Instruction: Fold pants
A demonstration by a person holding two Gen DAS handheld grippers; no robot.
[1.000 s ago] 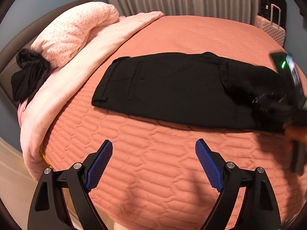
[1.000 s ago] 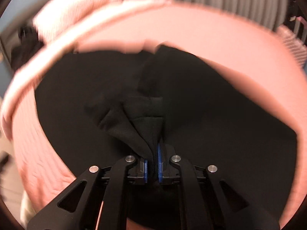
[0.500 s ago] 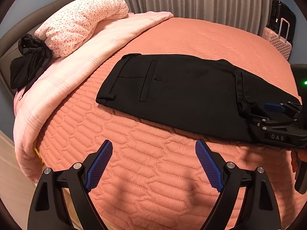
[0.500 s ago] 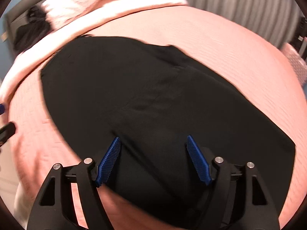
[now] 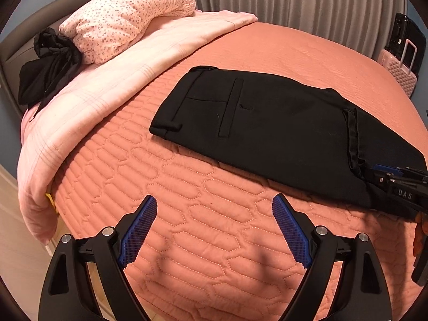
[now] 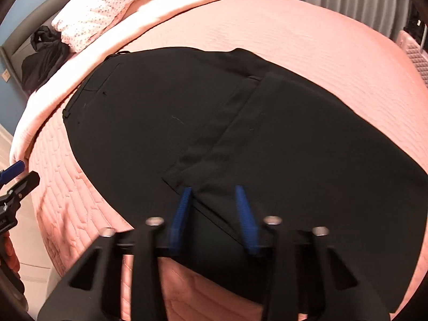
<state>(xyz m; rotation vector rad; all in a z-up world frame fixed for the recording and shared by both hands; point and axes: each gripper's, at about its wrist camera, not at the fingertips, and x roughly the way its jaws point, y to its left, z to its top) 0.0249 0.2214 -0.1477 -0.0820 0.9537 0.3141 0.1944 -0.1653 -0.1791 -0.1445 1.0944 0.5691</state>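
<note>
since a second ago the right gripper [image 6: 214, 203] has let go of the bunched black cloth it pinched; its fingers [image 6: 244, 214] stand slightly apart and are closing, folded hem edge between them, not pressed. pants [image 5: 267, 133] lie flat, folded, on the quilted orange bed [image 5: 214, 227], waistband toward the pink blanket [image 5: 107, 85] and dotted pillow [image 5: 125, 16]. left gripper [image 5: 214, 230] has drifted closer to the waistband end, fingers [image 5: 137, 232] wide apart over bare quilt, holding nothing
</note>
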